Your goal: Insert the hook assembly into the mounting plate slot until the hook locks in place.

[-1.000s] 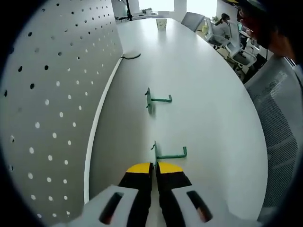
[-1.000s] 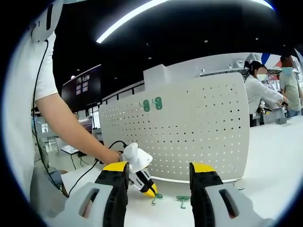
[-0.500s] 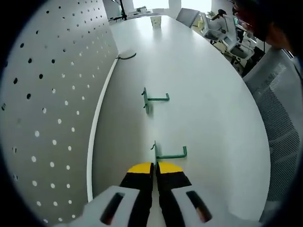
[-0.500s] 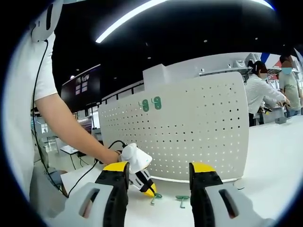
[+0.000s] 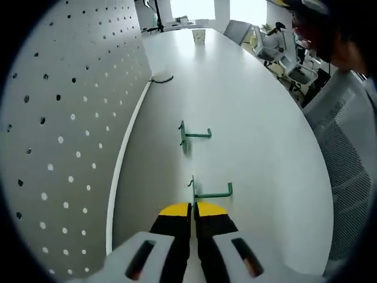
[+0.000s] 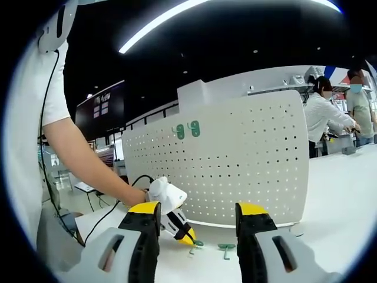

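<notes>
Left tongs [image 5: 192, 207] are resting closed low over the white counter [image 5: 259, 135], tips just short of the near green hook [image 5: 210, 192]; whether they are pinching its plate is unclear. A second green hook [image 5: 193, 133] is lying farther along, apart. The pegboard [image 5: 65, 135] is standing upright along the counter's left side, a dark cable [image 5: 162, 78] curling at its base. Open counter is running right toward office chairs [image 5: 347, 159]. Right tongs [image 6: 197, 215] are hanging wide open, holding nothing, facing the pegboard [image 6: 235, 165] with two green plates [image 6: 187, 130] mounted high.

Blk cable [image 5: 162, 78] on white table [image 5: 259, 135]; office chairs [image 5: 294, 62] beyond.
</notes>
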`<action>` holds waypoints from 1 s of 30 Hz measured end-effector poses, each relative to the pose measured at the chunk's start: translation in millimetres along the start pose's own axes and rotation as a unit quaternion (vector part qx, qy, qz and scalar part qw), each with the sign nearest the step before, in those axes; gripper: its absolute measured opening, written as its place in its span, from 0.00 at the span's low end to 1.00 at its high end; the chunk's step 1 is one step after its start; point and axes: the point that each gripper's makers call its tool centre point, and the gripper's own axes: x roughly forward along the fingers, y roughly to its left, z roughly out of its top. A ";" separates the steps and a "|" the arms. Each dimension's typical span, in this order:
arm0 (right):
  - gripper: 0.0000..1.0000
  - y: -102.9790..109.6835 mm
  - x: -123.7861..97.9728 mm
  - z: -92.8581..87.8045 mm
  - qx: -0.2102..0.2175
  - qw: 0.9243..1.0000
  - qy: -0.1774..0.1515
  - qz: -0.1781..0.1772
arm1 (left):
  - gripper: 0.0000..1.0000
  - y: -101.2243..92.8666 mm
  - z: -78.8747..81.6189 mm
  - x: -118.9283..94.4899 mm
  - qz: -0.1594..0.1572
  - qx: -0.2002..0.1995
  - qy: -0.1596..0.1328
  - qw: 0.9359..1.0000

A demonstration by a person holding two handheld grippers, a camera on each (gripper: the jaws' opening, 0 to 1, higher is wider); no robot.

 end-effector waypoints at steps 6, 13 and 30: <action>0.49 -0.4 -0.2 0.8 -0.001 1.000 -0.001 0.000 | 0.01 -3.6 15.5 -8.0 0.004 -0.018 -0.037 0.999; 0.49 0.5 -1.1 3.1 -0.003 1.000 -0.003 0.001 | 0.01 -1.9 24.0 -15.0 0.013 -0.028 -0.059 0.998; 0.49 -1.2 -3.4 13.3 0.001 1.000 -0.015 -0.004 | 0.01 1.8 66.1 -47.6 0.035 -0.059 -0.153 0.986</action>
